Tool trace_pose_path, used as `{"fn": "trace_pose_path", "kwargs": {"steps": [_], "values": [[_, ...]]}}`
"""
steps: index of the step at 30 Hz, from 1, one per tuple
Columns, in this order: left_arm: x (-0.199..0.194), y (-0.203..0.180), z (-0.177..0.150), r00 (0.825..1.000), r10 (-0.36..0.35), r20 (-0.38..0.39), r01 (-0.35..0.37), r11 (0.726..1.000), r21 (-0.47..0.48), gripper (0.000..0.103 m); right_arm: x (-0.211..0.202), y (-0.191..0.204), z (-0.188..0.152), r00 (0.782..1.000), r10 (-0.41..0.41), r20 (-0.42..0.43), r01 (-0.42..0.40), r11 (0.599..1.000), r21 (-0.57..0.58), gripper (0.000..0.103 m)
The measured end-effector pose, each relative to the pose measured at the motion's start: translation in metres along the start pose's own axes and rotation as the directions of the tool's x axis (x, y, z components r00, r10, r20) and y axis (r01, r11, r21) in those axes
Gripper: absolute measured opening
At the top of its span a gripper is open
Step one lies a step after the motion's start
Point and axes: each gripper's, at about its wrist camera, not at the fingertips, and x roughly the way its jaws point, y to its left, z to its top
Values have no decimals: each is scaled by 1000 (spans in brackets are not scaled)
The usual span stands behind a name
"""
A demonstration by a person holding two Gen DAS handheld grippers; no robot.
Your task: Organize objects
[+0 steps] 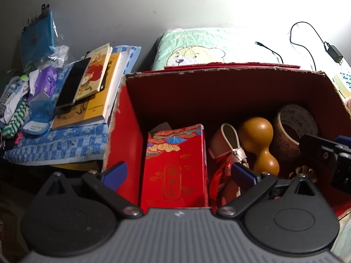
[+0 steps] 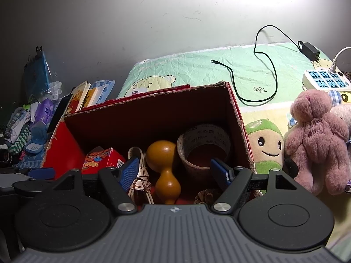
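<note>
Red cardboard box [image 2: 238, 118] stands open-topped on the bed, against a pillow with a bear print [image 2: 197, 70]. Both tongs hover at its near rim, looking in.

Contents, left to right: a red gift packet [image 1: 175, 164] standing upright on its short edge; a small white-trimmed shoe [image 1: 228, 140]; a wooden gourd [image 2: 165, 166]; a roll of printed tape [image 2: 204, 144] tilted against the right wall; a pine cone [image 2: 205, 195] at the near edge.

Left tongs [image 1: 178, 173]: spread wide, holding nothing, with the packet directly between and beyond the fingers. Right tongs [image 2: 176, 172]: spread wide, holding nothing, with the gourd directly ahead between the fingers.

Controlling relation: the gourd's long axis runs toward and away from the right tongs, large bulb far, small bulb near. The narrow waist lies crosswise to the finger line, so it appears to be the best closing point. The right tongs are the nearer to it.

Loose items outside the box: a pink teddy bear [image 2: 316, 140] and a green-capped plush doll [image 2: 266, 146] just beside the right wall; books [image 1: 96, 85] and a phone [image 1: 73, 83] on a blue checked towel [image 1: 59, 144] to the left. Which item is next cannot be determined.
</note>
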Motion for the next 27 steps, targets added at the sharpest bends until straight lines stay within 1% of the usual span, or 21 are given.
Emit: {"fn": "trace_pose_path", "kwargs": {"steps": [15,27], "values": [[1,-1,-1,1000,12,2,-12,1000,10,100,2,1,-2,1000,-1,-8,1,1000,-5,74],[3,-3,-1,1000,6,-8,-6,1000,9,100,3,0,-2,1000,0,-9,0,1000,-4,74]]}}
